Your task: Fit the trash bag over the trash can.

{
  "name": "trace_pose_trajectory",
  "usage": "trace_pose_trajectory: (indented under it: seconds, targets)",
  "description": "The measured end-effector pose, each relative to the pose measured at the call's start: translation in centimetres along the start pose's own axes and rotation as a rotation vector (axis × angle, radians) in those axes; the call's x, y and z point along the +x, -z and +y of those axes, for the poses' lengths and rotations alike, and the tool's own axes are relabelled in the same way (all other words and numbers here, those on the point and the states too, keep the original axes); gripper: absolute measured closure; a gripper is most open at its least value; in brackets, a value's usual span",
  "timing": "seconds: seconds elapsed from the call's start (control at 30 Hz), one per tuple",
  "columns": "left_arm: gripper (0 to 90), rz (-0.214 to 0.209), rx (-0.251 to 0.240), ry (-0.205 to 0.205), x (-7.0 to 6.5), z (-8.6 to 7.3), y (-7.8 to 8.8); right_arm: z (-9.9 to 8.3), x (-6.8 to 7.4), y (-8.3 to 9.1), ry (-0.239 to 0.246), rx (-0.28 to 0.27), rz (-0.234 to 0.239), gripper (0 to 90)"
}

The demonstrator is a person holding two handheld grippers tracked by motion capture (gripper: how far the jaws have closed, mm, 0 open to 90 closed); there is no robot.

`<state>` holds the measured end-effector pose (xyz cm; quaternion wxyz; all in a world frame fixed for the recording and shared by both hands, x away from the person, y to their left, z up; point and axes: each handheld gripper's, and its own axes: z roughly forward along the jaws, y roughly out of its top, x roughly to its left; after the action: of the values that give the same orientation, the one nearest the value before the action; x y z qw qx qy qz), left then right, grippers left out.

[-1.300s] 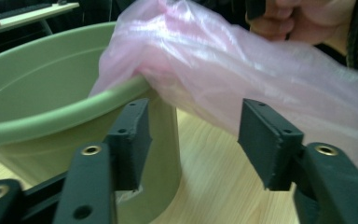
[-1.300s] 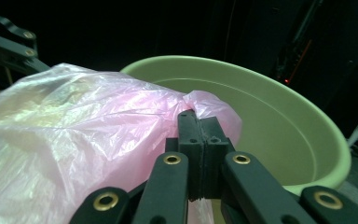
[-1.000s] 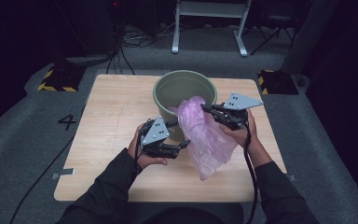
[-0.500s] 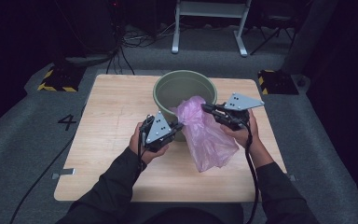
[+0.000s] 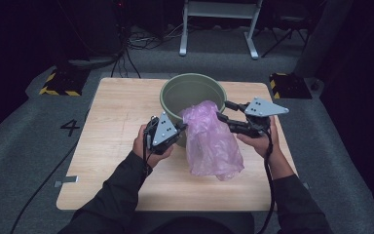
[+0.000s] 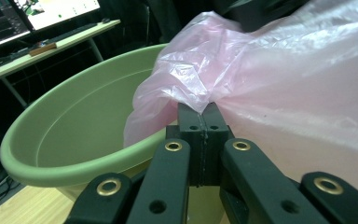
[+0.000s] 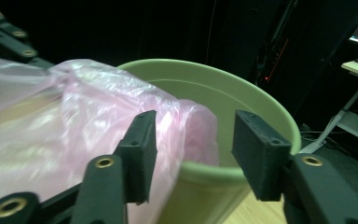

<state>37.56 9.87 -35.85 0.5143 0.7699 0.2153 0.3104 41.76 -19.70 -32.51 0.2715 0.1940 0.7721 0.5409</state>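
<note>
The left gripper [image 6: 200,109] is pinching a fold of the pink bag [image 5: 209,141], its fingers pressed fully together on the film. The right gripper [image 7: 193,154] has just been opening; its fingers are standing apart, nothing clamped. The bag is draping from the green bucket's [image 5: 175,92] rim down onto the surface [image 5: 112,122].

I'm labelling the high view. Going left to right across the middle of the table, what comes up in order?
Left gripper → pink bag → right gripper.
</note>
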Motion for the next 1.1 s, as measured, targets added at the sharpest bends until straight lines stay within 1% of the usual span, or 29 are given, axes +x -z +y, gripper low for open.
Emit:
trace_pose_trajectory:
  seconds: [0.1,0.17,0.27,0.3,0.33,0.4,0.47,0.57,0.6,0.63,0.67,0.73,0.8,0.87,0.9,0.97,1.03,1.1]
  targets:
    - [90.0,0.005,0.004,0.002,0.1,-0.1,0.1,-0.5,0.1,1.8,-0.007,0.001,0.008,42.8]
    - [90.0,0.005,0.009,-0.002,0.1,-0.1,0.1,-1.0,0.4,3.0,-0.011,0.002,0.034,40.2]
    - [90.0,0.008,0.015,0.0,0.1,-0.1,0.1,-1.6,0.9,4.6,0.003,0.005,0.043,36.8]
    - [90.0,0.01,0.015,0.002,0.2,-0.2,0.1,-1.8,1.1,5.1,0.002,-0.001,0.066,36.2]
    - [90.0,0.008,0.016,0.003,0.2,-0.2,0.1,-1.9,1.4,5.5,0.0,-0.008,0.086,36.0]
    - [90.0,0.009,0.02,0.003,0.3,-0.3,0.2,-2.1,1.9,5.9,0.018,-0.002,0.099,32.9]
    - [90.0,0.009,0.023,0.004,0.3,-0.3,0.2,-2.3,2.5,6.2,0.026,-0.001,0.125,31.4]
    - [90.0,0.013,0.026,0.005,0.3,-0.4,0.2,-2.7,3.4,6.3,0.038,-0.004,0.172,27.0]
    - [90.0,0.017,0.03,0.005,0.4,-0.4,0.2,-2.8,3.6,6.3,0.043,-0.015,0.202,24.7]
    - [90.0,0.019,0.033,0.005,0.4,-0.4,0.2,-2.9,3.9,6.3,0.039,-0.023,0.241,22.7]
    - [90.0,0.025,0.035,0.006,0.5,-0.4,0.1,-3.0,4.2,6.2,0.045,-0.02,0.276,21.8]
    - [90.0,0.037,0.041,0.009,0.5,-0.4,0.0,-3.0,5.1,5.8,0.071,-0.006,0.296,19.9]
    - [90.0,0.047,0.048,0.013,0.5,-0.3,-0.1,-2.9,5.9,5.4,0.083,0.0,0.328,19.7]
    - [90.0,0.056,0.052,0.01,0.5,-0.2,-0.2,-2.6,6.9,4.9,0.113,0.004,0.349,19.2]
    - [90.0,0.059,0.053,0.012,0.4,-0.2,-0.2,-2.5,7.5,4.7,0.131,0.008,0.352,19.3]
    - [90.0,0.062,0.058,0.006,0.3,-0.1,-0.3,-2.3,8.4,4.4,0.163,0.013,0.344,19.4]
    - [90.0,0.068,0.06,0.006,0.3,0.0,-0.3,-2.1,9.2,4.0,0.193,0.02,0.347,19.6]
    - [90.0,0.06,0.057,0.007,0.2,0.0,-0.3,-2.1,9.9,3.7,0.22,0.029,0.347,20.3]
